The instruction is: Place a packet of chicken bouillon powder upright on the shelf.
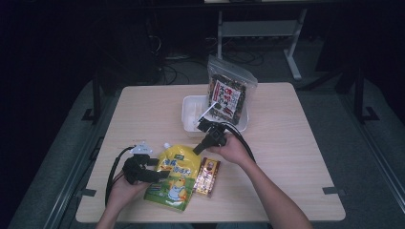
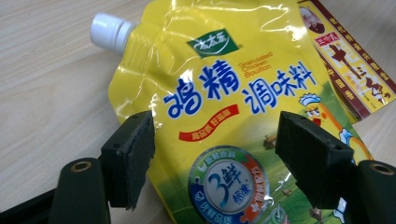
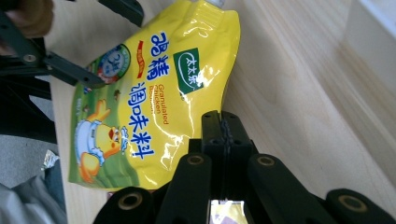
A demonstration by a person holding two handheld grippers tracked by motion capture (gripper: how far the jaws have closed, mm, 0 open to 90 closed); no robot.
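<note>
While the yellow pouch [image 1: 174,177] lies flat on the wooden table [image 1: 286,143] at its near edge, the left gripper [image 1: 157,168] sits at the pouch's left side with its jaws spread wide. In the left gripper view the two black pads [image 2: 135,154] stand apart over the lower part of the pouch [image 2: 233,107], one at its left edge and one over the printed front, and neither presses on it. The pouch's white cap [image 2: 109,31] points toward the far left. Just right of the pouch lies a small red and gold packet [image 1: 207,177], touching or nearly touching its edge. The right gripper [image 1: 202,125] is above the table between the pouch and a white tray [image 1: 191,112], its jaws clenched together with nothing between them, as the right gripper view shows. A clear bag of dark snacks [image 1: 228,95] leans in the tray's far right part.
</note>
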